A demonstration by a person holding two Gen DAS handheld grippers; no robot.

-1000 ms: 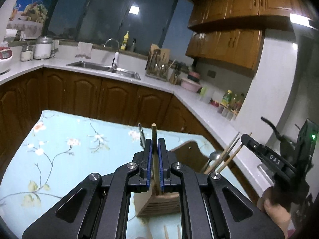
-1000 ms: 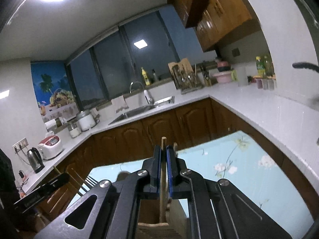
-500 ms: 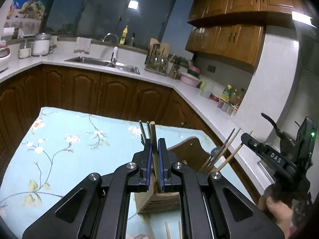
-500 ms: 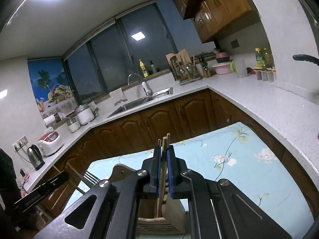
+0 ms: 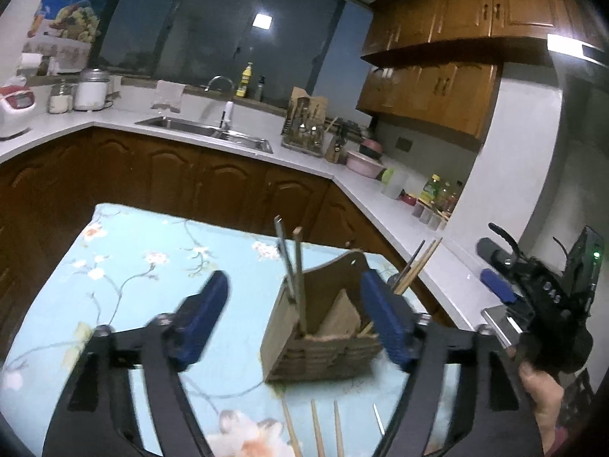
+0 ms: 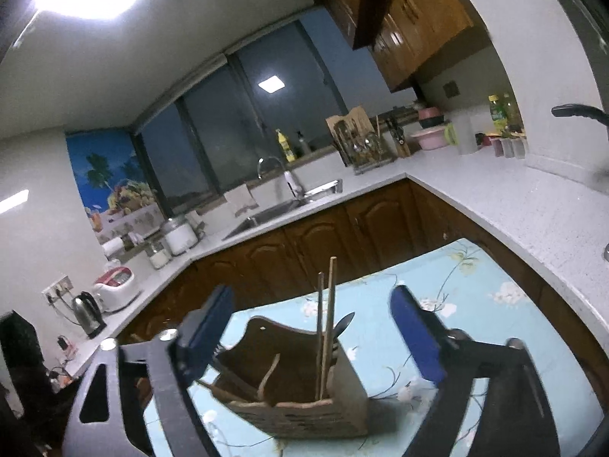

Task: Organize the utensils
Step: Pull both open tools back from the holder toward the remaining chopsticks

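Observation:
A wooden utensil holder (image 5: 323, 327) (image 6: 300, 384) with compartments stands on the floral blue tablecloth (image 5: 152, 278). In the left wrist view a chopstick (image 5: 300, 278) and a metal utensil handle (image 5: 284, 259) stand in its left compartment; more chopsticks (image 5: 416, 264) lean at its right. In the right wrist view two chopsticks (image 6: 327, 320) and a spoon (image 6: 342, 325) stand in its right compartment. My left gripper (image 5: 295, 312) is open and empty, just before the holder. My right gripper (image 6: 312, 335) is open and empty above it; it also shows at right in the left wrist view (image 5: 533, 289).
Several loose chopsticks (image 5: 316, 430) lie on the cloth in front of the holder. White countertops (image 5: 380, 198) with a sink (image 5: 205, 129), jars and bottles run behind and to the right. A kettle (image 6: 87, 312) and cooker (image 6: 114, 293) stand at left.
Both grippers have opened and let go of their chopsticks, which now stand in the holder. Both have drawn back a little from it.

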